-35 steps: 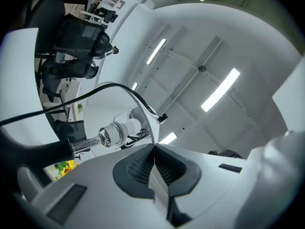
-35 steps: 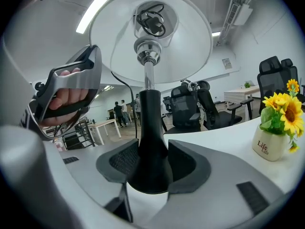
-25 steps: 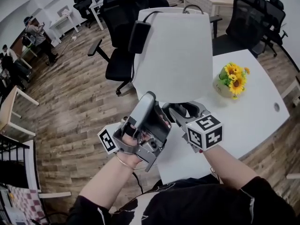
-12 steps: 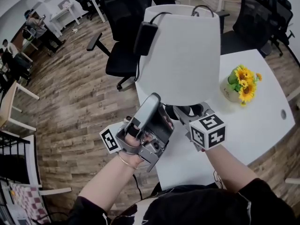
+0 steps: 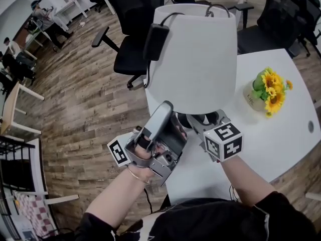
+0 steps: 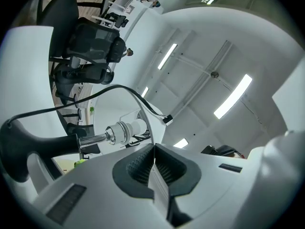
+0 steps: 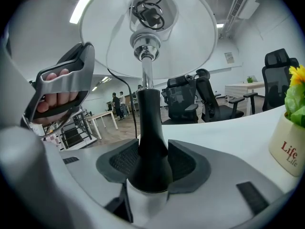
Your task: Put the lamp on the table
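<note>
The lamp has a white shade (image 5: 193,54) with a black power adapter (image 5: 154,41) hanging over its side, and stands over the near left corner of the white table (image 5: 281,134). My left gripper (image 5: 170,119) is shut on the shade's lower rim; the thin rim (image 6: 153,163) sits between its pads in the left gripper view. My right gripper (image 5: 199,122) is shut on the lamp's black stem (image 7: 150,137) just under the shade (image 7: 147,32). The shade hides the lamp's base, so I cannot tell whether it touches the table.
A pot of yellow sunflowers (image 5: 271,92) stands on the table to the right of the lamp. Black office chairs (image 5: 133,29) stand on the wood floor behind and to the left. More chairs (image 5: 286,14) are at the far right, and people stand at desks far left.
Both grippers have kept their hold. The shade has grown a little larger and higher in the head view, and the flower pot has slid to the right of it.
</note>
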The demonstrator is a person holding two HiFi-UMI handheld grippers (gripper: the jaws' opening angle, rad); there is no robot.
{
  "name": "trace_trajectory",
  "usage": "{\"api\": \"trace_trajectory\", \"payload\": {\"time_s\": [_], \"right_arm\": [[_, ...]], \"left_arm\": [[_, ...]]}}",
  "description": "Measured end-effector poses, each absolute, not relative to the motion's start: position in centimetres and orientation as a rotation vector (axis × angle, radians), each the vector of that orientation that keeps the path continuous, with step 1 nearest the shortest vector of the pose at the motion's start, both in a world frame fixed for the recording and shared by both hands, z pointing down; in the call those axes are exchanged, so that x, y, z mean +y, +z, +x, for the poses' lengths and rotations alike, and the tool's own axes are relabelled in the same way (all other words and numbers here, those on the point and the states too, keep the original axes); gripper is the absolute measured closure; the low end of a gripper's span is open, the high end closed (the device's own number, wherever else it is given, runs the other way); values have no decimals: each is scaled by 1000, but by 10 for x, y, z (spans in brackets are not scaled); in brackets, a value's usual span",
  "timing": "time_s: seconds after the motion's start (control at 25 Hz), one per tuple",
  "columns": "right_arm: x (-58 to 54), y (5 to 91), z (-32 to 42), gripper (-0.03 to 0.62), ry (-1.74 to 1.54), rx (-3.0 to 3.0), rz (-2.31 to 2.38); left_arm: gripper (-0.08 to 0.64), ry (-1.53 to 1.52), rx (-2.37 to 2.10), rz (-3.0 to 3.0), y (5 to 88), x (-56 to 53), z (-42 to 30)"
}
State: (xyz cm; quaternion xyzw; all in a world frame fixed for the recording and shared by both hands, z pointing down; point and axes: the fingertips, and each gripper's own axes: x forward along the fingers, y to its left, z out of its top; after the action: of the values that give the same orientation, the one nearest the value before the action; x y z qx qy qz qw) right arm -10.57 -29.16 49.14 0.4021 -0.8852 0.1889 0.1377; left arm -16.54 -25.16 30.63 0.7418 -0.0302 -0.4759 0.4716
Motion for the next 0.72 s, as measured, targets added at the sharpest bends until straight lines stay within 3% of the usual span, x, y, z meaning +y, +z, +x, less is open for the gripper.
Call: {"api": "trace_trajectory", "payload": {"time_s": [0.72], "right_arm": [[-289,509,-115,391,617,-2552,1151]], "left_arm": [[548,-1133,-112,1811,320,-253,-159]]}}
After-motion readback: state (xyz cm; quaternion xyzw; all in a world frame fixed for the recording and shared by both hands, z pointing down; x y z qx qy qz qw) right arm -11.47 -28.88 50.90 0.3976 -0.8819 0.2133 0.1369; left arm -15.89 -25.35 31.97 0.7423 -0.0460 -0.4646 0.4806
